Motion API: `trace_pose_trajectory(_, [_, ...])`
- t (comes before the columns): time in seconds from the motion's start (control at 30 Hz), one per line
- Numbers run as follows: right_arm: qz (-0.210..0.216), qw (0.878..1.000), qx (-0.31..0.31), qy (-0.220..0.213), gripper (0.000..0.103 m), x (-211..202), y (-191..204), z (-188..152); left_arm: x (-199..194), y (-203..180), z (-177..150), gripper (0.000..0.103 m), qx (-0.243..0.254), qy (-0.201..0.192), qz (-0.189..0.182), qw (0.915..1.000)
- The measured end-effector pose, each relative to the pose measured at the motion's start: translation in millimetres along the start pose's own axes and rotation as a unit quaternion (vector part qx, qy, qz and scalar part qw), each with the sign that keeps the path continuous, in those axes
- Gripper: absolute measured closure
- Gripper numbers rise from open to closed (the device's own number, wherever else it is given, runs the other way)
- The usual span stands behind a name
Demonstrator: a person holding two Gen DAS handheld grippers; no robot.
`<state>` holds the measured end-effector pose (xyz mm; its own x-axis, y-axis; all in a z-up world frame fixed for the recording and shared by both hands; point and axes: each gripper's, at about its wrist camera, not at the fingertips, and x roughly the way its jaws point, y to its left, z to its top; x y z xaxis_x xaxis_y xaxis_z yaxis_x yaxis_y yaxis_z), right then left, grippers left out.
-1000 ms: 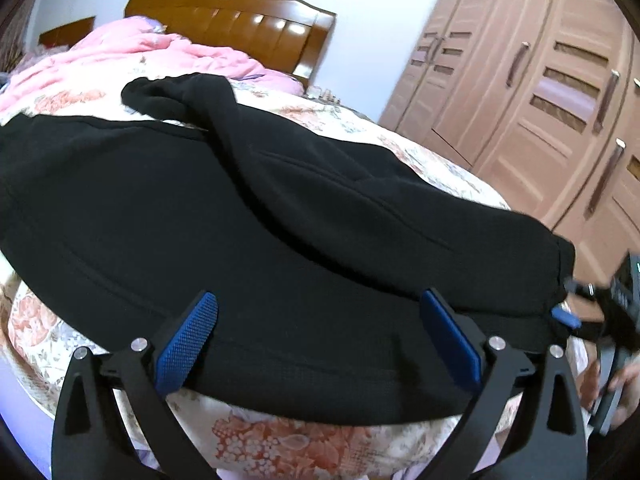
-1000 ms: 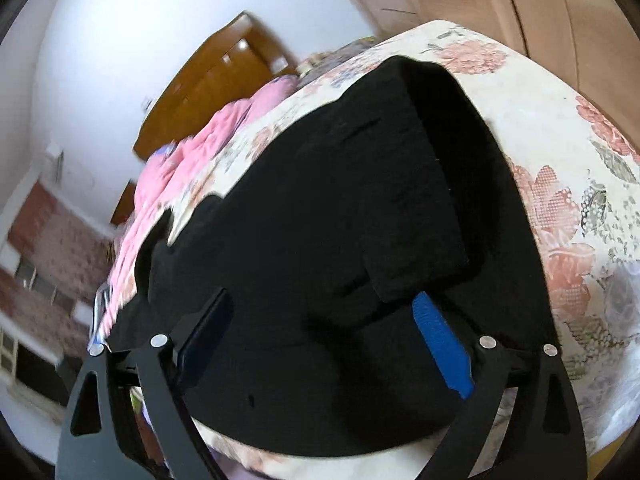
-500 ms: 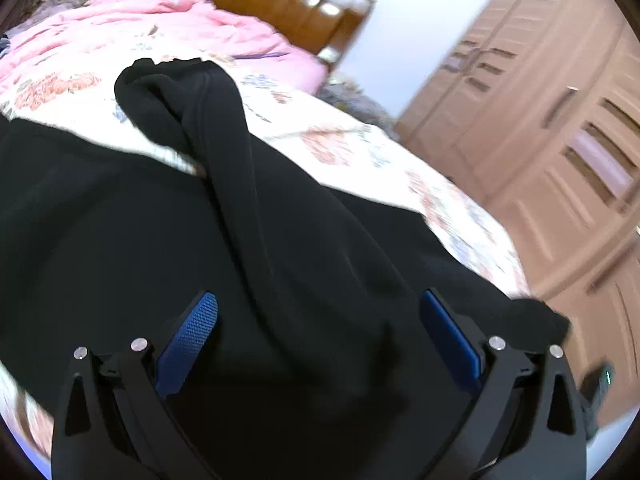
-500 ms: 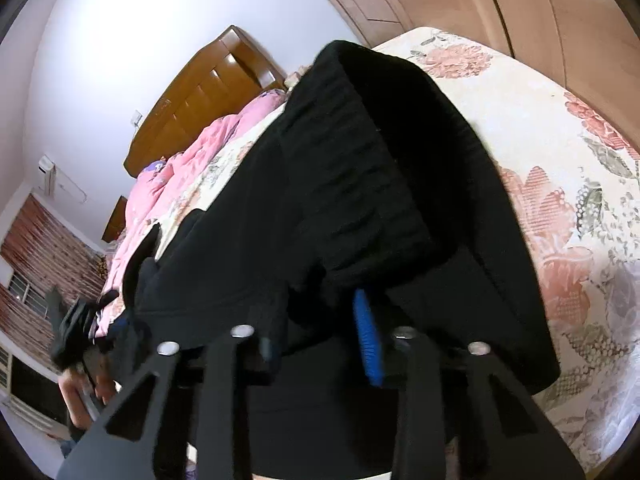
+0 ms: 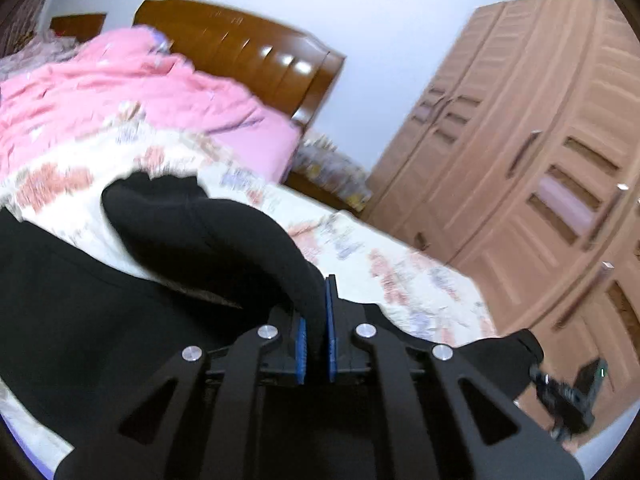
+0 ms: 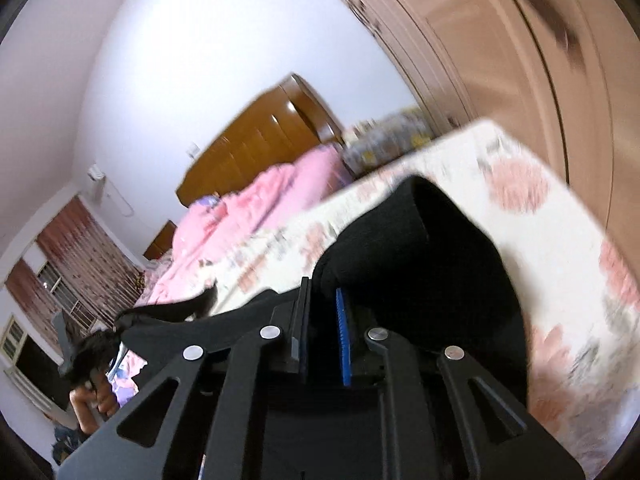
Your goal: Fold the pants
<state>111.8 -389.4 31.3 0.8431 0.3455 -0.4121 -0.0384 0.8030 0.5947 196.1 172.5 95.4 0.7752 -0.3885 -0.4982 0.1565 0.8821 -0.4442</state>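
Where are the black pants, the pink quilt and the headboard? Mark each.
black pants [image 5: 80, 320], left wrist view, flat leg panel.
pink quilt [image 5: 120, 92], left wrist view, rumpled middle.
headboard [image 5: 248, 52], left wrist view, glossy front.

Soft, even daylight, glare streaks on the headboard [image 5: 256, 52], heavy motion blur, fisheye bending and dark corners.

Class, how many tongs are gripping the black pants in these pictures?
2. The left tongs pinch a raised fold of the pants over the bed. The right tongs clamp another edge. No others show.
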Motion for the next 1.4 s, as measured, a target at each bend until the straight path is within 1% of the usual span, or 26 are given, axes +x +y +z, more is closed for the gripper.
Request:
trace_pose_trajectory(0.07, [0.001, 1.0, 0.003, 0.001, 0.09, -15.4, -4.7, -9.3, -15.6, -5.7, -14.4, 0.096, 0.018, -0.004, -0.002, 0.9998])
trace_pose_trajectory(0.1, [0.0, 1.0, 0.01, 0.005, 0.09, -24.5, -11.9, -23.3, -22.9, -6.6, -30.4, 0.095, 0.031, -0.003, 0.004, 0.9995])
trace_pose_trajectory(0.13, [-0.014, 1.0, 0.011, 0.012, 0.09, -32.0, -21.3, -42.7, -28.4, -4.1, -48.0, 0.095, 0.039, -0.001, 0.009, 0.9992])
trace_pose_trajectory(0.17, [-0.026, 0.999, 0.012, 0.019, 0.09, -33.6, -26.9, -53.2, -30.5, 0.0, -65.0, 0.095, 0.04, 0.004, 0.01, 0.9991])
trace_pose_trajectory(0.2, [-0.043, 0.998, 0.024, 0.04, 0.09, -30.6, -41.0, -71.5, -30.7, 7.0, -91.7, 0.095, 0.037, 0.019, 0.014, 0.999])
trace_pose_trajectory(0.27, [-0.059, 0.994, 0.06, 0.073, 0.092, -20.4, -64.9, -93.3, -24.2, 18.9, -133.5, 0.095, 0.02, 0.051, 0.027, 0.9981])
trace_pose_trajectory(0.3, [-0.056, 0.993, 0.07, 0.074, 0.092, -17.5, -74.0, -101.4, -14.2, 32.1, -154.7, 0.095, 0.0, 0.075, 0.034, 0.9966])
trace_pose_trajectory(0.33, [-0.051, 0.994, 0.069, 0.066, 0.092, -19.1, -74.9, -102.5, -5.9, 40.6, -165.5, 0.095, -0.012, 0.092, 0.045, 0.9947])
trace_pose_trajectory(0.37, [-0.054, 0.994, 0.066, 0.066, 0.092, -19.6, -72.9, -100.7, -4.4, 46.4, -173.1, 0.094, -0.014, 0.086, 0.046, 0.9951])
trace_pose_trajectory(0.47, [-0.053, 0.997, 0.038, 0.048, 0.092, -33.8, -52.4, -92.0, -9.0, 38.8, -165.0, 0.094, 0.006, 0.075, 0.044, 0.9962])
trace_pose_trajectory(0.53, [-0.045, 0.998, 0.029, 0.036, 0.092, -46.4, -41.6, -92.4, -20.6, 27.7, -154.4, 0.094, 0.022, 0.052, 0.04, 0.9976])
trace_pose_trajectory(0.6, [-0.055, 0.998, 0.017, 0.031, 0.092, -56.0, -36.6, -95.4, -31.3, 16.0, -147.1, 0.094, 0.041, 0.033, 0.046, 0.9975])
trace_pose_trajectory(0.63, [-0.067, 0.997, 0.016, 0.042, 0.092, -54.9, -40.6, -101.9, -32.6, 15.2, -145.2, 0.094, 0.047, 0.032, 0.046, 0.9973])
trace_pose_trajectory(0.67, [-0.072, 0.996, 0.019, 0.051, 0.092, -50.9, -41.4, -106.3, -33.3, 14.1, -148.2, 0.094, 0.049, 0.035, 0.048, 0.997])
trace_pose_trajectory(0.7, [-0.078, 0.994, 0.038, 0.066, 0.092, -44.7, -57.9, -116.9, -28.0, 20.0, -152.4, 0.094, 0.047, 0.045, 0.051, 0.9966])
trace_pose_trajectory(0.77, [-0.056, 0.994, 0.07, 0.065, 0.093, -40.2, -74.5, -122.2, -15.8, 33.5, -159.9, 0.094, 0.03, 0.069, 0.054, 0.9958])
trace_pose_trajectory(0.8, [-0.057, 0.994, 0.068, 0.065, 0.093, -40.8, -72.3, -120.2, -8.0, 41.5, -163.8, 0.094, 0.016, 0.082, 0.056, 0.9949])
trace_pose_trajectory(0.87, [-0.067, 0.995, 0.046, 0.065, 0.093, -43.9, -60.5, -115.4, -5.7, 41.9, -164.2, 0.094, 0.015, 0.078, 0.056, 0.9953])
trace_pose_trajectory(0.97, [-0.057, 0.996, 0.036, 0.056, 0.093, -52.3, -48.0, -109.2, -17.7, 36.9, -155.8, 0.094, 0.018, 0.061, 0.051, 0.9967])
trace_pose_trajectory(1.03, [-0.066, 0.995, 0.037, 0.067, 0.093, -48.5, -51.7, -114.9, -24.8, 32.8, -150.3, 0.094, 0.026, 0.05, 0.053, 0.997])
trace_pose_trajectory(1.1, [-0.074, 0.992, 0.053, 0.081, 0.093, -39.3, -66.5, -125.3, -21.3, 32.7, -152.1, 0.094, 0.034, 0.055, 0.063, 0.9959])
trace_pose_trajectory(1.17, [-0.061, 0.993, 0.068, 0.078, 0.093, -43.2, -71.8, -129.1, -11.2, 39.8, -158.7, 0.094, 0.022, 0.075, 0.067, 0.9947])
trace_pose_trajectory(1.2, [-0.063, 0.993, 0.066, 0.078, 0.093, -45.1, -69.7, -127.3, -5.5, 46.2, -163.1, 0.094, 0.009, 0.085, 0.066, 0.9941])
trace_pose_trajectory(1.23, [-0.064, 0.993, 0.06, 0.075, 0.093, -48.2, -65.8, -124.0, -7.6, 49.2, -163.8, 0.094, 0.002, 0.078, 0.058, 0.9953])
trace_pose_trajectory(1.3, [-0.057, 0.995, 0.053, 0.067, 0.093, -54.8, -58.8, -118.2, -12.2, 47.2, -160.0, 0.094, 0.001, 0.076, 0.054, 0.9957])
trace_pose_trajectory(1.4, [-0.06, 0.995, 0.046, 0.066, 0.093, -54.3, -57.0, -117.7, -26.5, 36.5, -150.3, 0.093, 0.014, 0.047, 0.05, 0.9975])
